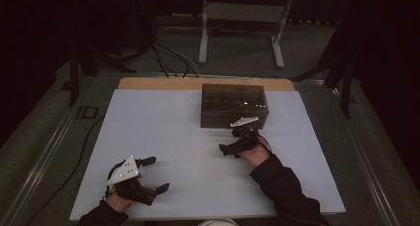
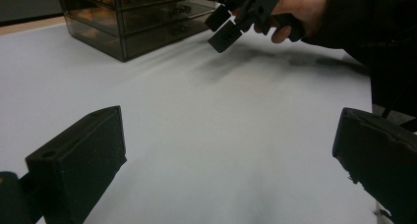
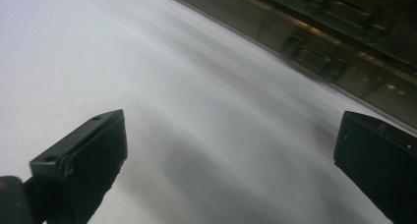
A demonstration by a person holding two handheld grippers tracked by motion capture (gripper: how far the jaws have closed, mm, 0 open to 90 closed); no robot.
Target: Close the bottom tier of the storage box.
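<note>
A dark see-through drawer box [image 1: 234,105] stands at the back middle of the white table top [image 1: 163,132]. Just in front of the box, my right gripper [image 1: 233,141] is held a little above the table, jaws wide open with nothing between them. In the right gripper view the right gripper [image 3: 228,160] looks at bare white surface, with the drawer box [image 3: 319,37] and its small handles across the top right. My left gripper [image 1: 155,174] rests near the front left, open and empty. The left gripper view shows the left gripper [image 2: 228,155] facing the right gripper [image 2: 228,25] and the drawer box [image 2: 133,17].
A wooden strip [image 1: 148,83] runs along the table's far edge behind the box. Beyond it are cables [image 1: 171,57] on the floor and a white metal stand [image 1: 242,18]. A dark sleeve [image 1: 287,191] comes in from the bottom right.
</note>
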